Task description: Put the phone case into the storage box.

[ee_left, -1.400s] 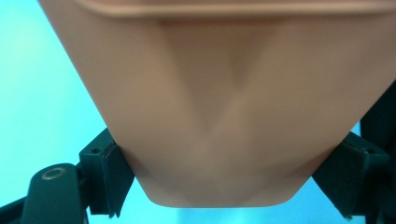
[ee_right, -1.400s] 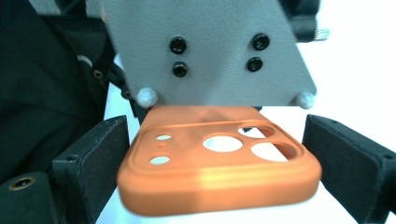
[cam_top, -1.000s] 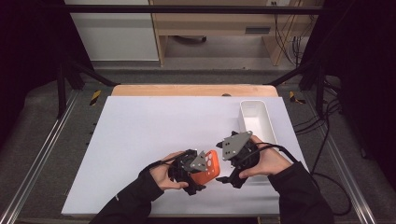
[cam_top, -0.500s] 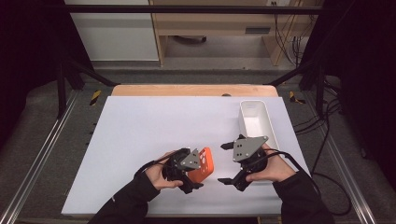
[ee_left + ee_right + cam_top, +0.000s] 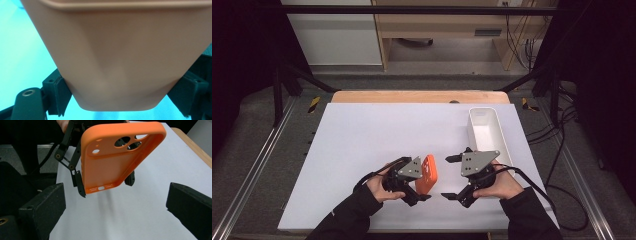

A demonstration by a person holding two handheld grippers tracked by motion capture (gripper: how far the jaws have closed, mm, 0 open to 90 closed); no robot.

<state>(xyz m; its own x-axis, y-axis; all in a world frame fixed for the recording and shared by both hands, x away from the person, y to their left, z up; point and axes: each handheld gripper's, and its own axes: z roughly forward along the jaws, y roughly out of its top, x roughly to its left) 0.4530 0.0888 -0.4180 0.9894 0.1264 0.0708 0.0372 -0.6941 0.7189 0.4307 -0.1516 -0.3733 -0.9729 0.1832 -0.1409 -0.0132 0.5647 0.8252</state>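
White worktop with a white tray at right | left gripper fingers clamp orange phone case across its width, held above the worktop | right gripper fingers spread apart, empty | case lies just left of right gripper, long axis pointing toward it.

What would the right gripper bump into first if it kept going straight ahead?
Probably the orange rubbery phone case, held up by the left gripper. It sits right ahead of the open right gripper, though how far away is hard to judge.
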